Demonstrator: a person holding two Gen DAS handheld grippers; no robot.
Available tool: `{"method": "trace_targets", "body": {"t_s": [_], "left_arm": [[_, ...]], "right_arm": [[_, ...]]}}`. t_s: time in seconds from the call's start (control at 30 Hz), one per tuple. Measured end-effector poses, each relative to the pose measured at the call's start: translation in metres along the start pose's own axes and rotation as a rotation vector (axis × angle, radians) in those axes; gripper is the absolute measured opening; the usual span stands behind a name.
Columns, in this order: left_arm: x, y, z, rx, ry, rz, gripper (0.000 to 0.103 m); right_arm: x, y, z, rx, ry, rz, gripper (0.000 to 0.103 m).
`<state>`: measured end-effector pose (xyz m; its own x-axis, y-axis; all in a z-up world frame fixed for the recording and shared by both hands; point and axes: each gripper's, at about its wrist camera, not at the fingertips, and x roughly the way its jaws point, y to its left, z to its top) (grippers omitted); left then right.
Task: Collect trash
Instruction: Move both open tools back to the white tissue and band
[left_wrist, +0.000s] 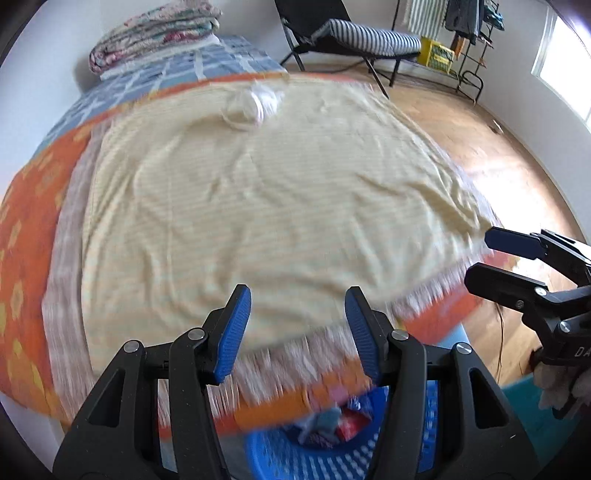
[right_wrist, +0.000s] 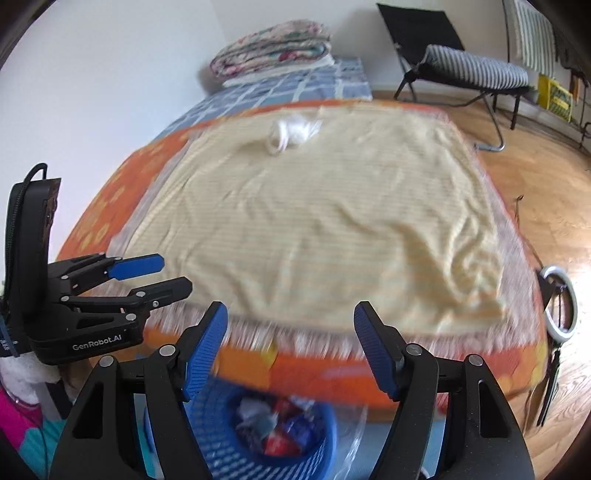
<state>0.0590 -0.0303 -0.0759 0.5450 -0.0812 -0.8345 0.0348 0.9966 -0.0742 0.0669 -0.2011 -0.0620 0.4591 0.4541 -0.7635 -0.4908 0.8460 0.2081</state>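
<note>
— Blue plastic mesh basket (right_wrist: 221, 439) holds crumpled wrappers (right_wrist: 280, 428), below the bed's foot. Jaws?
— Left gripper (left_wrist: 297, 332) and right gripper (right_wrist: 290, 350) both gape, empty; white crumpled plastic (right_wrist: 293, 131) lies far up the cream striped blanket (right_wrist: 332, 221).

Both feeds bright, daylit. I see window (left_wrist: 561, 70) blown out at right of left view; glare washes floor (left_wrist: 491, 177) beside it. Motion blur smears blanket (right_wrist: 314, 221) and basket (right_wrist: 221, 435); my grippers' fingers stay sharp. Fisheye bends bed edges, dark vignette in corners. Shadows soft, faint.
</note>
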Motion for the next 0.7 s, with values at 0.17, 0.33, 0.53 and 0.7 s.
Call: {"method": "trace_targets", "body": {"t_s": [0.17,0.33,0.53,0.7], "left_arm": [[0.02,0.008,0.04,-0.015,-0.034,0.011,0.055],[0.049,0.016,0.074,-0.021,-0.051,0.037,0.055],[0.083,0.032,0.114,-0.072,-0.06,0.043,0.055],[0.109,0.042,0.141,-0.103,-0.074,0.051,0.054]], "right_arm": [[0.013,-0.019,0.043,0.036,-0.034,-0.01,0.071],[0.038,-0.045,0.084,0.14,-0.018,0.027,0.071],[0.064,-0.065,0.12,0.181,-0.036,0.031,0.071],[0.09,-0.078,0.145,0.224,-0.024,0.065,0.07]]}}
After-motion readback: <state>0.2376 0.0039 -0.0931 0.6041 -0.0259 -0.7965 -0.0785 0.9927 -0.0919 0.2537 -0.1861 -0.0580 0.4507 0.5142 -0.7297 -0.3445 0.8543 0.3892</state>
